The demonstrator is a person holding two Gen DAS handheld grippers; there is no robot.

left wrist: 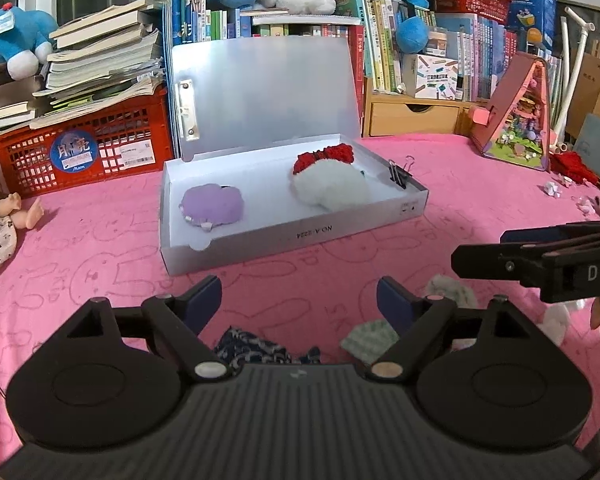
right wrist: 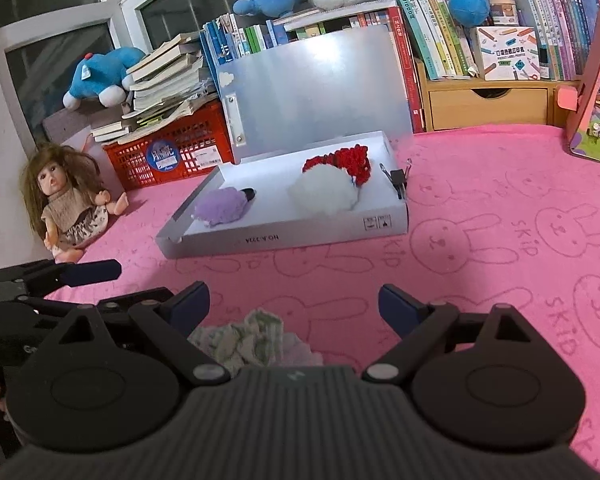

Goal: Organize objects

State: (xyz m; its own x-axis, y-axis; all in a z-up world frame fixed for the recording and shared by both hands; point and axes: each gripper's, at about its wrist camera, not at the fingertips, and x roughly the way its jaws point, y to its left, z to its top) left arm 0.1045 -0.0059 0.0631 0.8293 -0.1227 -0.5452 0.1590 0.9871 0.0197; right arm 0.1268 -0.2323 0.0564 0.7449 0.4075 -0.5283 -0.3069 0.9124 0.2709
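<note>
A grey file box (left wrist: 300,240) lies open on the pink cloth, its lid standing up behind it. Inside are a purple plush (left wrist: 212,206) and a white plush with a red bow (left wrist: 330,186); a black binder clip (left wrist: 400,174) sits on the right rim. My left gripper (left wrist: 300,300) is open in front of the box, above a dark patterned cloth (left wrist: 252,346) and a green-white cloth (left wrist: 370,338). My right gripper (right wrist: 294,304) is open too, over a crumpled green-white cloth (right wrist: 252,340). The box (right wrist: 300,236) lies ahead of it. The two grippers hover side by side, nothing held.
A doll (right wrist: 66,204) sits at the left edge by a red crate (left wrist: 80,156) stacked with books. A pink toy house (left wrist: 516,120) and small scraps (left wrist: 552,188) are at the right. Bookshelves, a wooden drawer unit (left wrist: 412,118) and plush toys line the back.
</note>
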